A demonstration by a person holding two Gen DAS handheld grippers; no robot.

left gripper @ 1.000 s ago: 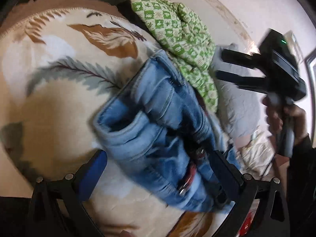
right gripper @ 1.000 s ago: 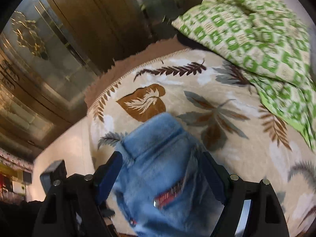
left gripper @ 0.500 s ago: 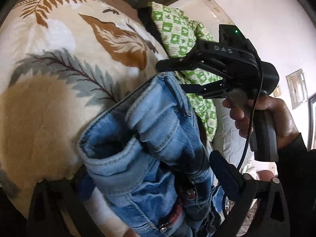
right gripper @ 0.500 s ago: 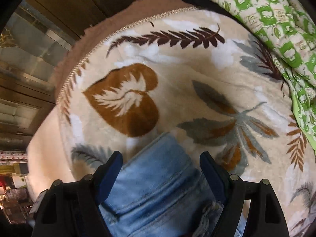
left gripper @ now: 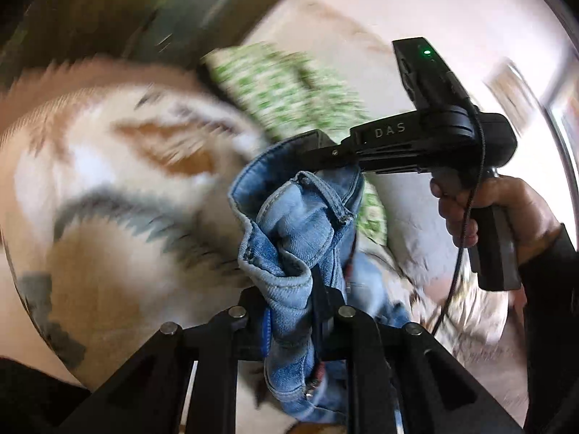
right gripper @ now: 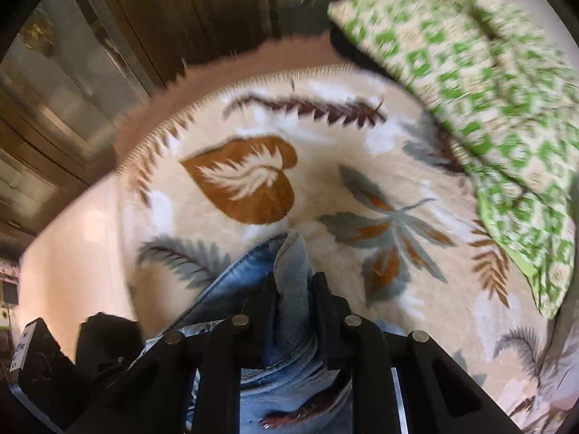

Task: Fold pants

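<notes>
1. Between its fingers, left gripper [left gripper: 289,311] is pinching a bunched denim edge of the pants [left gripper: 300,224].
2. Just ahead of it, right gripper [right gripper: 295,300] clamps another fold, prob. the waistband.
3. Pants hang between both, lifted above the blanket [right gripper: 325,188] on the bed.
4. Denim looks soft but thick & fairly heavy; seams grip best, so hold by waistband/hem.

One legible marking found: the letters "DAS", in pale capitals on the black body of the right gripper [left gripper: 311,152], seen from the left wrist view. A small white label [right gripper: 20,352] at the right wrist view's lower left carries handwriting, unreadable.
</notes>
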